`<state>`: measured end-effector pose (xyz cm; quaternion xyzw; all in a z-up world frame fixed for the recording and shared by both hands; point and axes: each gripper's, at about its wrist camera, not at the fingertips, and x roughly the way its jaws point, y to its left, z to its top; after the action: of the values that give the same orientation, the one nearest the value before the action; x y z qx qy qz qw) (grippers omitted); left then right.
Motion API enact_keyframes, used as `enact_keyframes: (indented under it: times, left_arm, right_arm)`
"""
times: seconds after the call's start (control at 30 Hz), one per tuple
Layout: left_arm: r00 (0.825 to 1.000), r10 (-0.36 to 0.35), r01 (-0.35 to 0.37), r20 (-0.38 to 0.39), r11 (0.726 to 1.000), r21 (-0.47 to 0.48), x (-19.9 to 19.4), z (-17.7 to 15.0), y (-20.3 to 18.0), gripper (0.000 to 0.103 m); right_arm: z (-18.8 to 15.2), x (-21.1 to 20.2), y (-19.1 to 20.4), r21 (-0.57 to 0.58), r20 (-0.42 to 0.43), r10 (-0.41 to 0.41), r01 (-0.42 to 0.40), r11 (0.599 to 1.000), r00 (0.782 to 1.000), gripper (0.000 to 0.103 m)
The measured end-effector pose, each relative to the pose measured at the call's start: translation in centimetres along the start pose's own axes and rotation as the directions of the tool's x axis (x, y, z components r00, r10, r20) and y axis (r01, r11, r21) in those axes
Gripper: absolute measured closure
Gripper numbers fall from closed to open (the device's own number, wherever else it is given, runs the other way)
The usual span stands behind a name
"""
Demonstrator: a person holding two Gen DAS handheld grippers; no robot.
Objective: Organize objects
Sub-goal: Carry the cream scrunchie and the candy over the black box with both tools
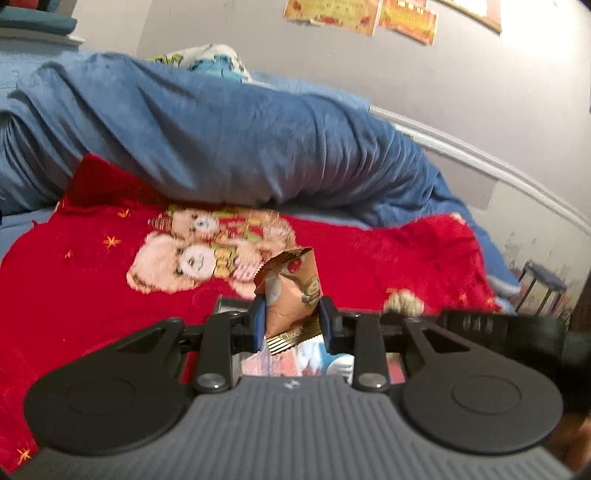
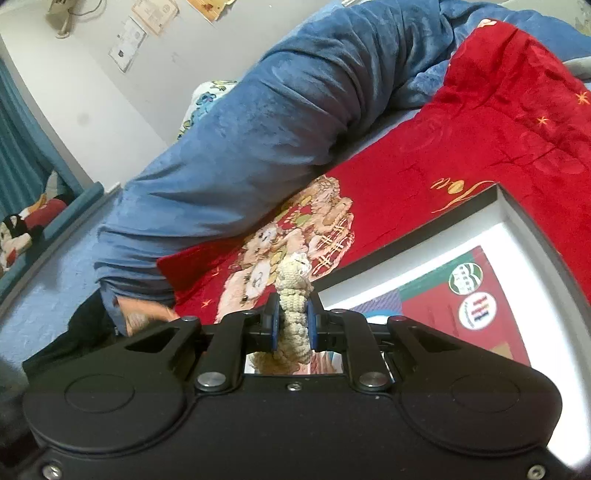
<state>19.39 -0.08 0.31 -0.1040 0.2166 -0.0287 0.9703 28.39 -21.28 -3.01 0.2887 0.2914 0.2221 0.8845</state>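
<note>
My left gripper (image 1: 291, 319) is shut on a brown and gold chocolate snack packet (image 1: 291, 291), which stands upright between the blue pads above the red blanket. My right gripper (image 2: 293, 323) is shut on a cream knitted piece (image 2: 291, 284) that sticks up past the fingertips and hangs down behind them. A black-rimmed box (image 2: 506, 210) with a white inside lies on the blanket to the right of the right gripper. It holds red and green packets (image 2: 461, 295). In the left wrist view the right gripper (image 1: 480, 321) and its cream piece (image 1: 404, 301) show at the right.
The bed carries a red blanket (image 1: 74, 280) with a teddy-bear print and a rolled blue blanket (image 1: 221, 140) behind it. Beyond is a grey wall with papers (image 1: 332, 14). A small stool (image 1: 543, 284) stands far right. A hand (image 2: 144, 314) shows at left in the right wrist view.
</note>
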Motion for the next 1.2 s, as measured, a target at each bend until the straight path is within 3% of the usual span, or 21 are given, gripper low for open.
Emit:
enact_keyframes:
  times: [0.13,0.23,0.37,0.67,1.2]
  left_arm:
    - [0.999,0.035,-0.033,-0.041,0.998,0.059,1.7,-1.3,-0.5,0.069]
    - [0.993,0.104,-0.098,-0.060,0.990,0.097,2.8,-2.2,-1.2,0.069]
    - [0.989,0.103,-0.093,-0.102,0.991,0.091,3.4,-3.2,-1.2,0.069]
    - [0.967,0.170,-0.145,-0.188,0.980,0.137,4.3,-4.4,-1.5,0.069]
    - [0.966,0.146,-0.115,-0.214,0.982,0.150,4.9,-5.3,-1.9,0.068]
  right_arm:
    - [-0.4,1.9,-0.2,0.019,-0.052,-0.022,0.023,1.000,0.998,0.088]
    - [-1.4,2.9,0.2,-0.005,-0.102,-0.045,0.044,0.999,0.994,0.088]
    - [-2.4,3.5,1.1,-0.074,-0.123,-0.104,0.095,0.993,0.987,0.088]
    - [-3.0,3.2,1.2,-0.081,-0.143,-0.137,0.126,0.989,0.980,0.088]
    - [-3.2,4.0,0.3,-0.093,-0.180,-0.169,0.155,0.984,0.969,0.088]
